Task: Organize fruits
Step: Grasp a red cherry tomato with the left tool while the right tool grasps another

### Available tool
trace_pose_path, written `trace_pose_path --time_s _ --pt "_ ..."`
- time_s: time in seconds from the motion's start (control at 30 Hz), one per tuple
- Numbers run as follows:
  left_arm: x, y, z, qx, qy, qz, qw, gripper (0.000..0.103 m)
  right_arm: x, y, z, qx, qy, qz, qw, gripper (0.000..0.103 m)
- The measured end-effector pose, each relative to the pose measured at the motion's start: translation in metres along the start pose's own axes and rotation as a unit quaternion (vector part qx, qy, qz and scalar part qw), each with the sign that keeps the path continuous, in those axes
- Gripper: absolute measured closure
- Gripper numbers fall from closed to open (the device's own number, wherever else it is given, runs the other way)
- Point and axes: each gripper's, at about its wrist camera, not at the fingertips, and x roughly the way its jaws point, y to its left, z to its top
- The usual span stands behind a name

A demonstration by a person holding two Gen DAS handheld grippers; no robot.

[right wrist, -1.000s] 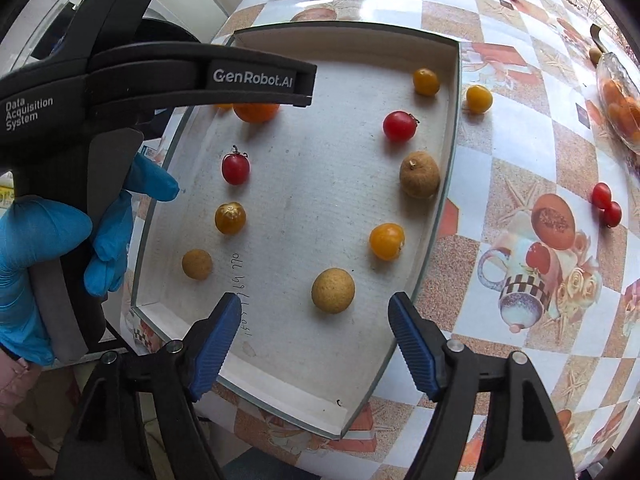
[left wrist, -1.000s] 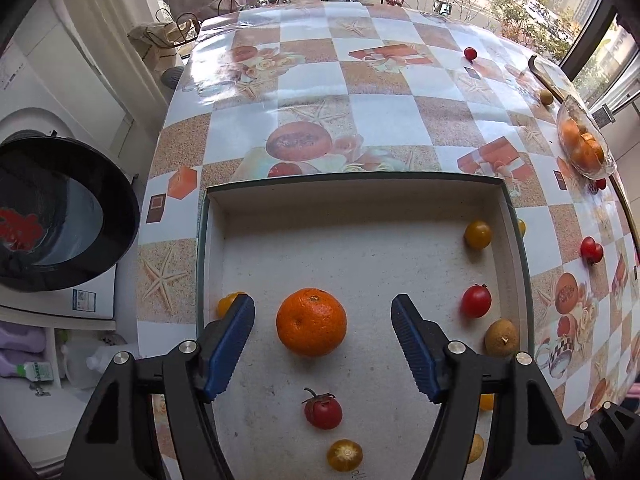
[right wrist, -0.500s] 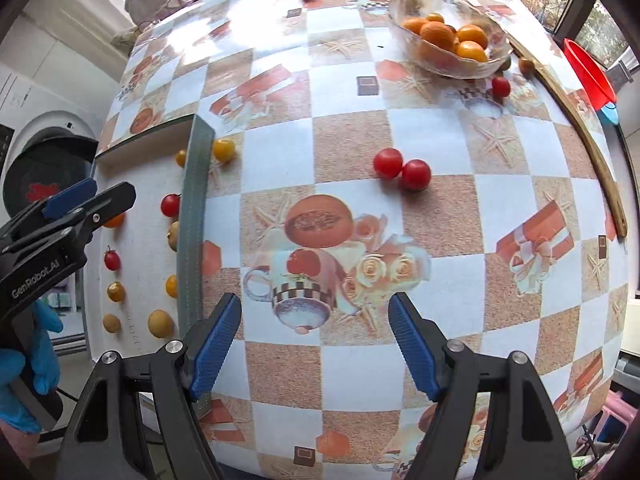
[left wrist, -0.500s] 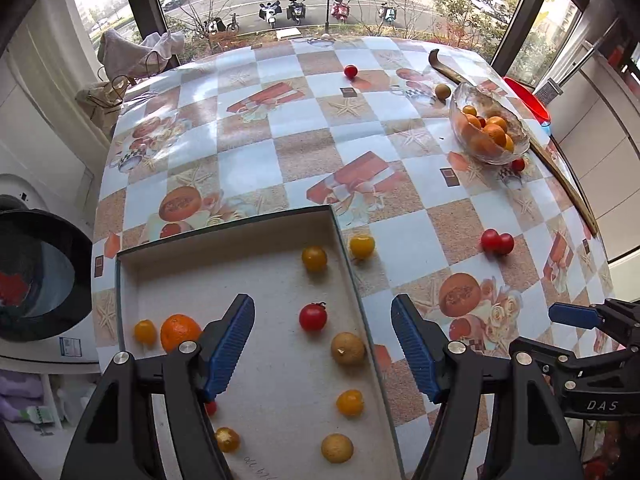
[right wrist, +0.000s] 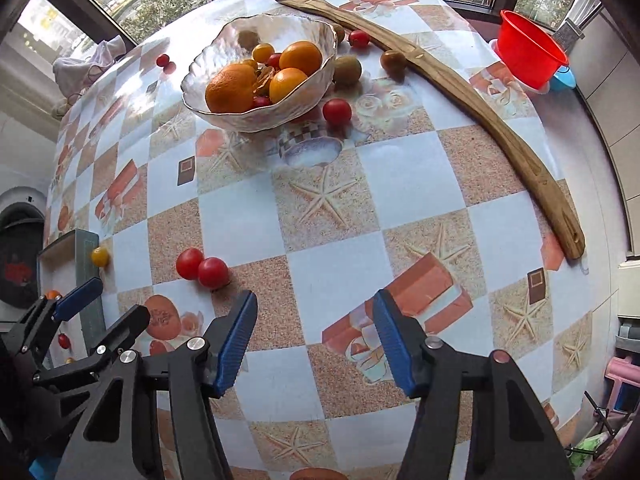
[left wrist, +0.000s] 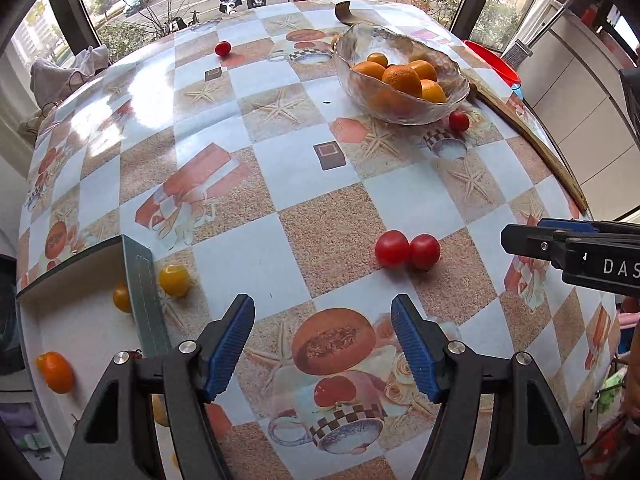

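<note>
A glass bowl holds oranges and small fruits at the far side of the table. Two red tomatoes lie together on the cloth. A yellow tomato lies just outside the shallow box at the left, which holds more small fruits. My left gripper is open and empty above the cloth, short of the red pair. My right gripper is open and empty, to the right of that pair.
A long wooden shoehorn lies along the right edge. A red basin stands beyond the table's edge at far right. Loose tomatoes and brown fruits lie by the bowl. One red tomato lies far off.
Both grippers swung right, away from the box toward the bowl side of the table. The box slid to the left edge of both views. Both stay open and empty.
</note>
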Motion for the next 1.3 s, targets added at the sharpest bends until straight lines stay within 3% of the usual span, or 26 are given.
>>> trace_pose_path --time_s 0.57,0.77,0.83,0.97,1.1,1.3 --pt "0.036 -0.028 0.023 0.006 -0.005 0.014 0.9999 0.031 0.029 -0.003 0.064 -0.064 -0.056 0.008 0.996 0.045" --pt "0.036 -0.034 0.026 0.005 -0.006 0.024 0.9997 0.031 0.033 0.001 0.079 -0.102 -0.078 0.0 0.992 0.053" --pt "0.035 -0.038 0.026 0.007 -0.007 0.026 0.9996 0.035 0.033 0.002 0.082 -0.112 -0.084 -0.001 0.99 0.059" --pt "0.034 -0.045 0.028 0.011 -0.008 0.025 0.9996 0.056 0.033 0.002 0.085 -0.121 -0.087 0.004 0.989 0.084" --pt "0.032 -0.045 0.029 0.003 -0.005 0.013 0.9999 0.079 0.03 -0.003 0.083 -0.114 -0.081 0.015 0.99 0.085" --pt "0.029 -0.036 0.024 -0.041 0.007 -0.023 0.9989 0.08 0.017 -0.016 0.068 -0.097 -0.065 0.036 0.993 0.085"
